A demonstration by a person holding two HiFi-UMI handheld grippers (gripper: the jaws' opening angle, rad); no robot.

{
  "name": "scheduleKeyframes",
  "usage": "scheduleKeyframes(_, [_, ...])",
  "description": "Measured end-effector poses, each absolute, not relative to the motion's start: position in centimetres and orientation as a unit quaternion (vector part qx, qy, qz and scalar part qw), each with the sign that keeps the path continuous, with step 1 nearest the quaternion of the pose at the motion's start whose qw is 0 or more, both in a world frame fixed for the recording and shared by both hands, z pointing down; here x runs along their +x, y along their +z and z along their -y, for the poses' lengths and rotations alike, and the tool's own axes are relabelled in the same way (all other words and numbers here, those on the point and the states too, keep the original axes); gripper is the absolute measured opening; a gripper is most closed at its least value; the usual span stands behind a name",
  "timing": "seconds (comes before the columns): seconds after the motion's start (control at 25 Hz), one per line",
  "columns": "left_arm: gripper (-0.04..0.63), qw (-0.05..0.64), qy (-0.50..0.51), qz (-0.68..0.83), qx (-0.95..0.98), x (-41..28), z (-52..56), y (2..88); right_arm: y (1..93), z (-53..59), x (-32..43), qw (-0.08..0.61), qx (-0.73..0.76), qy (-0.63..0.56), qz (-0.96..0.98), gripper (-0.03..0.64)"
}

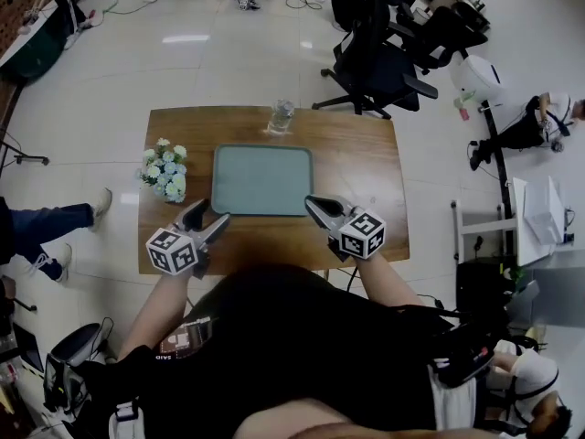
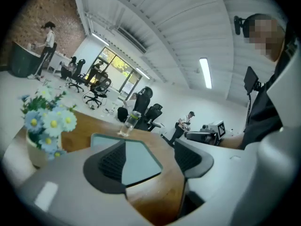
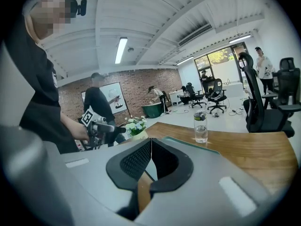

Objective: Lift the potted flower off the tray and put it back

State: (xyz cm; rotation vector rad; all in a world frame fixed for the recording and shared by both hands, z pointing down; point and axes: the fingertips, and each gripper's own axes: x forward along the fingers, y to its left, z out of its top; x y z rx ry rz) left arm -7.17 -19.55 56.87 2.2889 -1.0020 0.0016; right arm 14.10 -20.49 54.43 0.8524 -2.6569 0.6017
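Note:
The potted flower (image 1: pixel 165 174) (image 2: pixel 47 121) (image 3: pixel 135 125), pale blue and white blooms in a light pot, stands on the wooden table just left of the grey-green tray (image 1: pixel 262 180) (image 2: pixel 134 159) (image 3: pixel 197 145), not on it. The tray holds nothing. My left gripper (image 1: pixel 213 213) (image 2: pixel 149 157) hovers over the table's front left part, jaws open and empty, pointing toward the tray with the flower to its left. Over the front right part, my right gripper (image 1: pixel 309 201) (image 3: pixel 151 147) is shut with nothing in it, its tip at the tray's near right corner.
A clear water bottle (image 1: pixel 281 116) (image 2: pixel 129 123) (image 3: pixel 201 126) stands at the table's far edge behind the tray. Black office chairs (image 1: pixel 379 62) crowd the floor beyond the table's right far corner. A person's legs (image 1: pixel 50 227) are at the left.

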Motion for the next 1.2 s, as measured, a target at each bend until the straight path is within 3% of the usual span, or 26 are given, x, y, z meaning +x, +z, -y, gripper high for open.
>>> scheduleKeyframes(0.12, [0.195,0.293,-0.035,0.362,0.884,-5.9,20.7,53.6,53.6,20.3,14.7,0.137,0.300,0.203,0.922,0.017])
scheduleKeyframes(0.36, [0.002,0.263,-0.078,0.347,0.897,-3.8,22.4,49.2,52.1,20.3,16.8,0.130,0.310,0.194,0.921,0.017])
scheduleKeyframes(1.2, [0.000,0.293,-0.077,0.343,0.889,-4.3,23.2,49.5,53.3,20.4,17.2,0.131,0.304,0.210,0.920,0.017])
